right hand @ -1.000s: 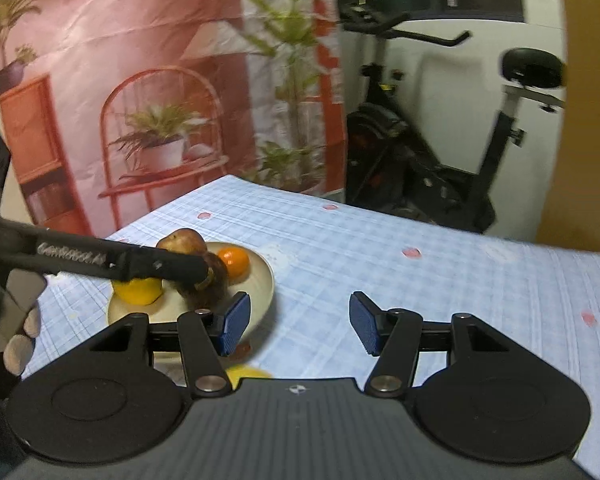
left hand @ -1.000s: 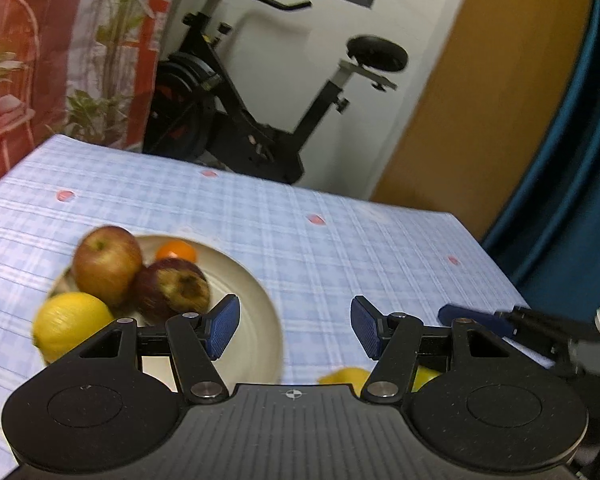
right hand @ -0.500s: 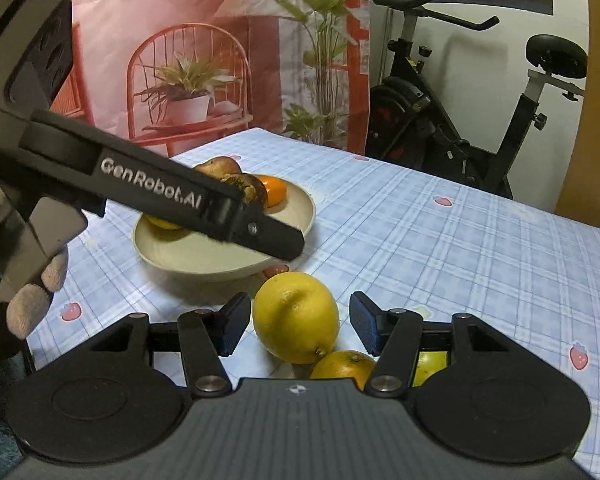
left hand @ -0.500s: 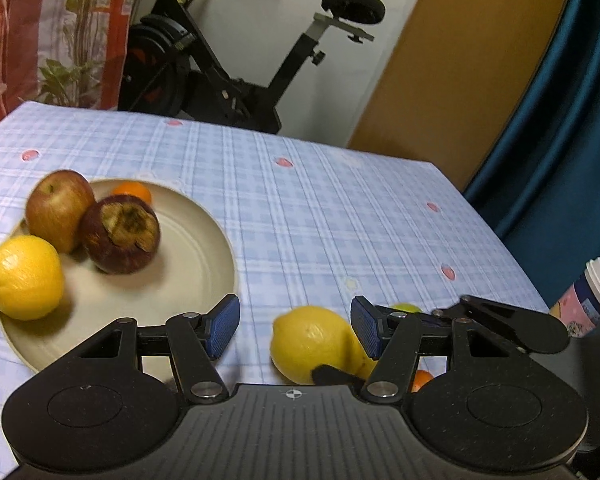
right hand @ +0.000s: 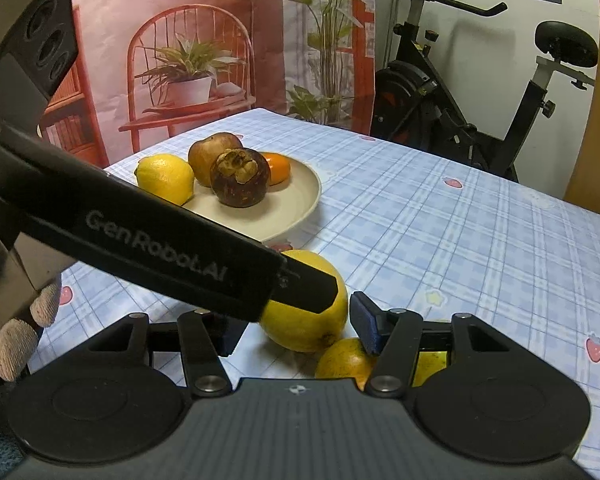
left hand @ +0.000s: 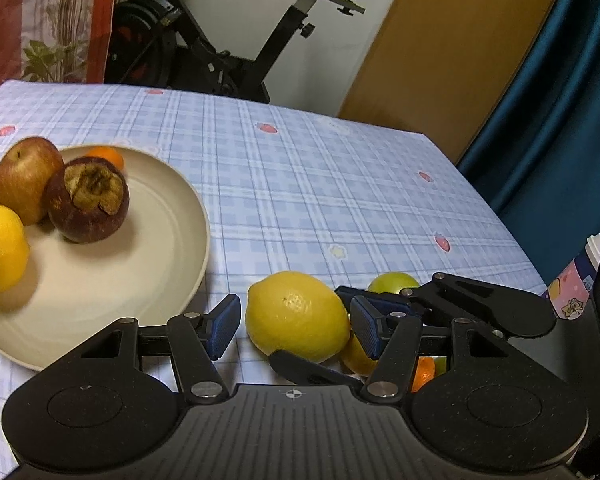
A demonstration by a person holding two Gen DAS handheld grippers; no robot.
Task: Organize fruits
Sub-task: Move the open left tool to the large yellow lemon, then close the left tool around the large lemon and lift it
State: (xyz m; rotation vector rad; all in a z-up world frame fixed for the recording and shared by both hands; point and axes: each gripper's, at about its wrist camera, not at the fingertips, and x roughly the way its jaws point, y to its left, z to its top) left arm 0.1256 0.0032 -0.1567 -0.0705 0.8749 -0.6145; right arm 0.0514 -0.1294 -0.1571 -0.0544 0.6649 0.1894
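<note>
Your grippers crowd one lemon (left hand: pixel 296 316) at the table's (left hand: pixel 340 184) near edge; the plate (left hand: pixel 140 280) blocks the left; cloth beyond lies open.

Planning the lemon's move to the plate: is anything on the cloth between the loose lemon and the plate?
Nothing visible. Bare checked cloth separates the loose lemon from the plate rim. The plate's near side is free; its fruit sits on the far-left part.

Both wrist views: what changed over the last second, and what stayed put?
Both grippers tipped down toward the table; the loose lemon came into view and now sits between the left gripper pads, ungripped. Right gripper closed in beside it. Nothing grasped; plate fruit unchanged.
</note>
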